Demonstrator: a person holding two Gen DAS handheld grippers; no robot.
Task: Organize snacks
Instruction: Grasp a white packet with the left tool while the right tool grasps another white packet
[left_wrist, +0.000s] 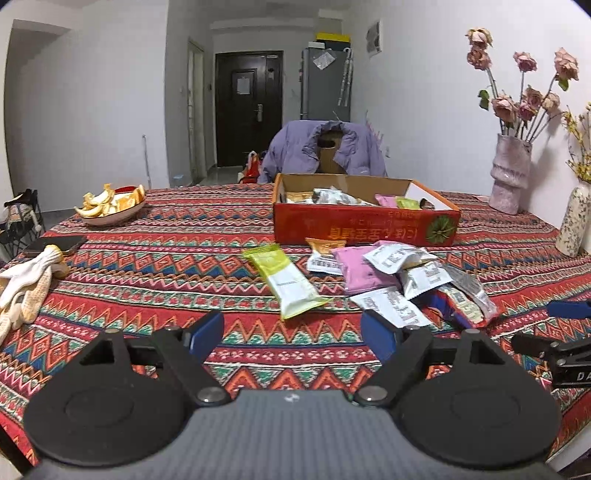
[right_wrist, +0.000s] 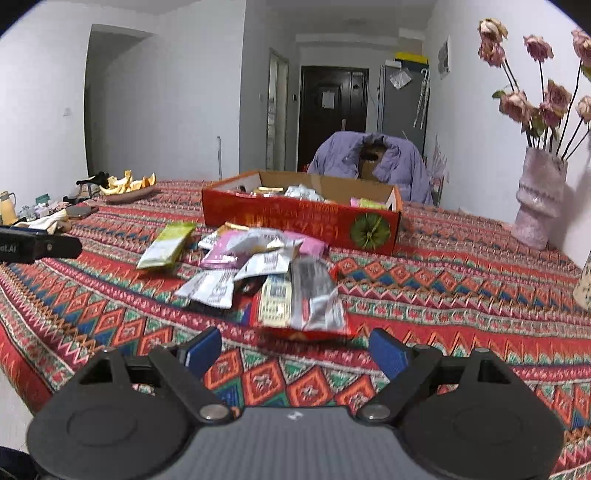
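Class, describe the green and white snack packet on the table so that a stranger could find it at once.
Start at the red cardboard box on the patterned tablecloth. In front of it lies a heap of snack packets. The green and white packet lies alone to the left of that heap, long and narrow, lime green at its far end, white at its near end.

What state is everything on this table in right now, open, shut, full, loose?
Left gripper: open, holding nothing.
Right gripper: open, holding nothing.
Red box: open on top, some snack packets already inside.
Pile of snack packets: loose on the tablecloth, overlapping, in front of the box.
Green packet: lying flat, apart from the pile.
Plate: holds fruit peels.
Gloves: lying limp near the table edge.
Door: shut.
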